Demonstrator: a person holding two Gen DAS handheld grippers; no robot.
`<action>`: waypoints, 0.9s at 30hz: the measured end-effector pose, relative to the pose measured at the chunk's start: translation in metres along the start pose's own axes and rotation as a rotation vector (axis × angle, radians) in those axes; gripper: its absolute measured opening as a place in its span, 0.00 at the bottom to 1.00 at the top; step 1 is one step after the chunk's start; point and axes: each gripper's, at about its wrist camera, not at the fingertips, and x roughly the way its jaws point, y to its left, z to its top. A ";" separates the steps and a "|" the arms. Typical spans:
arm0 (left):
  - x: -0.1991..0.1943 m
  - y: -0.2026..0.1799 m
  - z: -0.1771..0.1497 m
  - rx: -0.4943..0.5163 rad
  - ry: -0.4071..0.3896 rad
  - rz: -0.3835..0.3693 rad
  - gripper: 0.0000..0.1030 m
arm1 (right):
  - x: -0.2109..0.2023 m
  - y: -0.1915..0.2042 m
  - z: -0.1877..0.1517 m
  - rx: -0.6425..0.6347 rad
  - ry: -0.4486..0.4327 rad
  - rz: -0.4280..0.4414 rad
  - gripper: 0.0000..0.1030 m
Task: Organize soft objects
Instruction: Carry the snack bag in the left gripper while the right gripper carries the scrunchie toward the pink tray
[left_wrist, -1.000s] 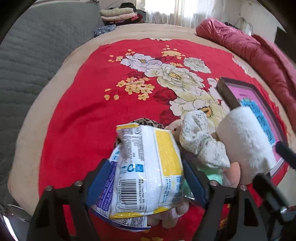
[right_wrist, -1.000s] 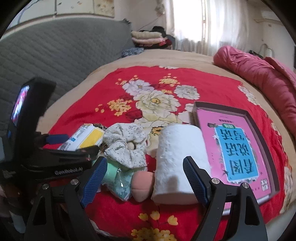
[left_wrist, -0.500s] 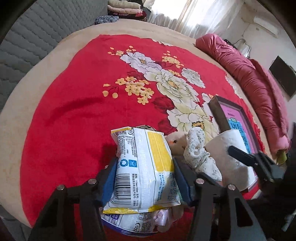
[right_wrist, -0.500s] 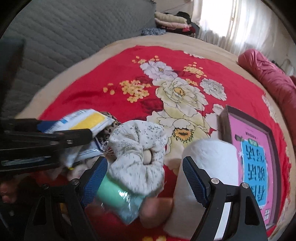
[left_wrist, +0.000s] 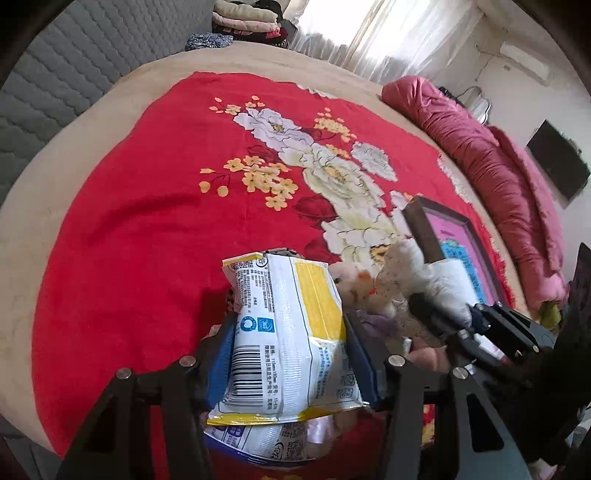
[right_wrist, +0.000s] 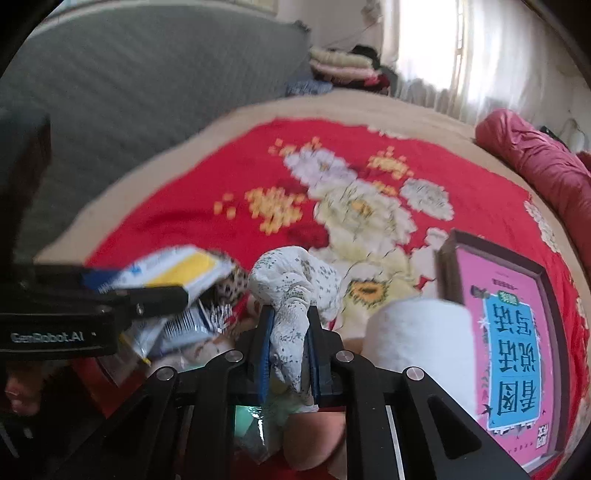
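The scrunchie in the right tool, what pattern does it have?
The scrunchie is white with small dark green-grey floral specks; the right wrist view shows it best.

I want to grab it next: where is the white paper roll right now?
In the right wrist view, the white paper roll lies on the red blanket, right of the clamped floral scrunchie and beside the pink book.

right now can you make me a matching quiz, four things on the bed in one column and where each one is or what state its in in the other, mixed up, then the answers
Things:
1. tissue pack
2. floral scrunchie
3. toilet paper roll
4. pink book

Places or states:
A. lying flat at the right edge of the red blanket
B. clamped in the left gripper
C. standing free, just left of the book
D. pinched in the right gripper

Pairs: 1-B, 2-D, 3-C, 4-A
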 end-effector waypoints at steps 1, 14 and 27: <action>-0.002 0.001 0.000 -0.008 -0.004 -0.013 0.54 | -0.005 -0.001 0.001 0.005 -0.017 0.006 0.16; -0.015 0.017 0.001 -0.134 -0.026 -0.192 0.54 | -0.037 -0.014 -0.005 0.086 -0.075 0.057 0.16; -0.043 -0.001 0.006 -0.071 -0.101 -0.163 0.54 | -0.070 -0.026 -0.010 0.114 -0.159 0.022 0.16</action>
